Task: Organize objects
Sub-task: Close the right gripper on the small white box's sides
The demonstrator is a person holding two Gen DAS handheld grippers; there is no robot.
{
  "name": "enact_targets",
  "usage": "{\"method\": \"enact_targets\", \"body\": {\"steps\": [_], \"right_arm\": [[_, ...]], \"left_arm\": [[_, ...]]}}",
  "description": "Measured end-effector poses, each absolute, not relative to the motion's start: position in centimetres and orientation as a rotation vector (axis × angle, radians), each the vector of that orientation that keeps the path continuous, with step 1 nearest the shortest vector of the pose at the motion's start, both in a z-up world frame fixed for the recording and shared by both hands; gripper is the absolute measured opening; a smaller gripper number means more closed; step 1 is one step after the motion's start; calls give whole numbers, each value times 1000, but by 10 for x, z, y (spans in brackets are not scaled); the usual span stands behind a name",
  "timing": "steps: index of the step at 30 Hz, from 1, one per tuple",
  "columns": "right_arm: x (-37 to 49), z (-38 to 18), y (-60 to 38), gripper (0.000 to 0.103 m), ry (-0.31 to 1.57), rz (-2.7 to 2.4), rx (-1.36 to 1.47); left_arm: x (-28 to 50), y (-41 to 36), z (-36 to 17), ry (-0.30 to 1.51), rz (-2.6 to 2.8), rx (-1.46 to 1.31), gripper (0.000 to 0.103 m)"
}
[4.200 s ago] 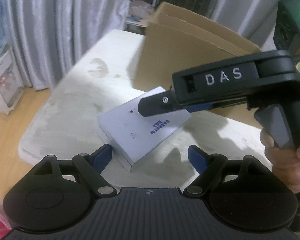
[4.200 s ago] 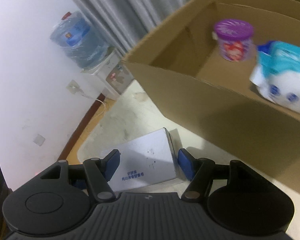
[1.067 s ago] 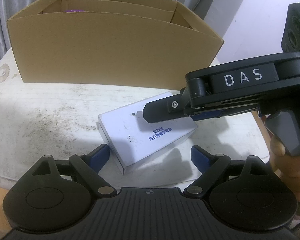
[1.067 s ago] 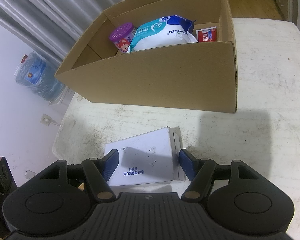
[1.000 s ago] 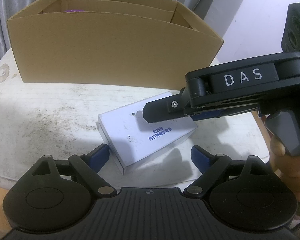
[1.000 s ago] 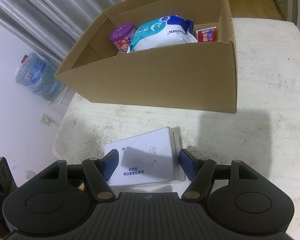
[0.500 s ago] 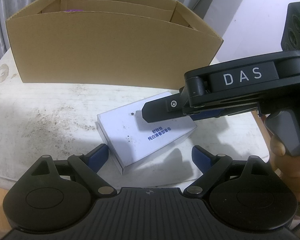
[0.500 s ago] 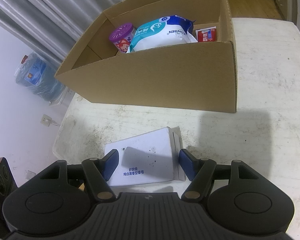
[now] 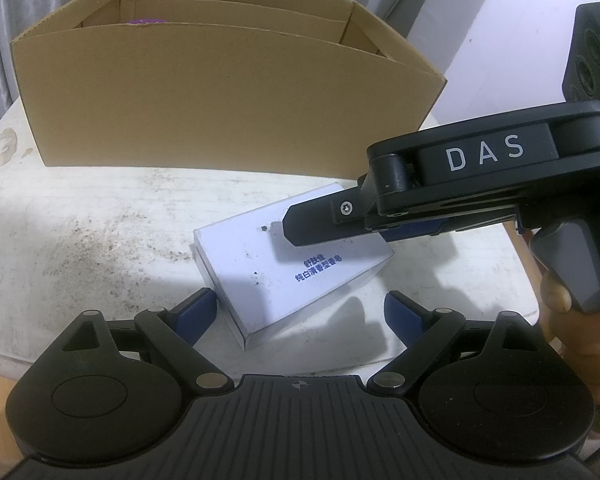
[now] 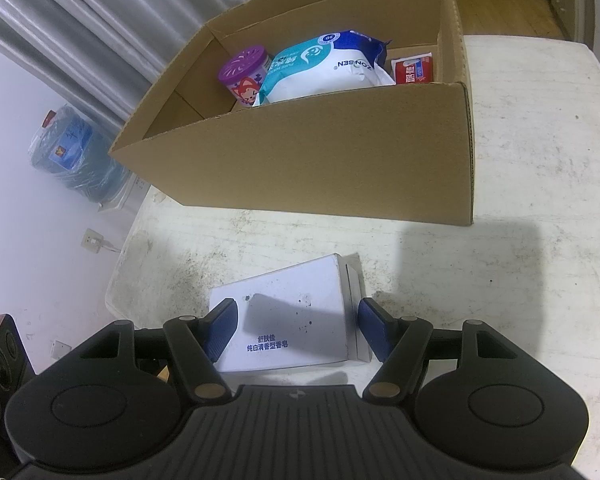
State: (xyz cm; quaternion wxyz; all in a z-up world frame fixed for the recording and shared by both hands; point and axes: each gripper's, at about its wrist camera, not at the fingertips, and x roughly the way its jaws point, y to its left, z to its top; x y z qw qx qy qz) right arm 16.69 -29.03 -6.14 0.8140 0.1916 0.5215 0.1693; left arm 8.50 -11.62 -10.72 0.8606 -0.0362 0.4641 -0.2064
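A white soap box [image 9: 252, 276] [image 10: 300, 276] with blue print sits low over the table's near left part. I cannot tell whether it touches the top. My right gripper [image 10: 296, 312] is shut on it, with a blue pad against each short end. In the left wrist view this gripper comes in from the right, and its near finger [image 9: 316, 220] crosses over the box. My left gripper [image 9: 300, 300] is open and straddles the box's near corner. Behind stands an open cardboard carton [image 9: 220, 100] [image 10: 320, 152].
The carton holds a purple-lidded tub [image 10: 244, 76], a wipes pack [image 10: 324, 68] and a small red packet [image 10: 414, 70]. The stained white table [image 10: 540, 160] ends just left of the white box. A water bottle [image 10: 72, 152] stands on the floor. A hand [image 9: 556, 300] grips the right handle.
Since four seconds ago both views have swung and risen, and the carton's inside now shows. The white box kept its place between the right pads. Over the last second nothing moved.
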Motion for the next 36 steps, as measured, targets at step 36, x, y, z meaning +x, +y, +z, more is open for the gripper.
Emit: {"method": "enact_targets", "body": {"steps": [36], "right_arm": [[163, -62, -294, 71, 1101, 349, 438]], "left_arm": [[81, -99, -100, 988, -440, -58, 94]]}}
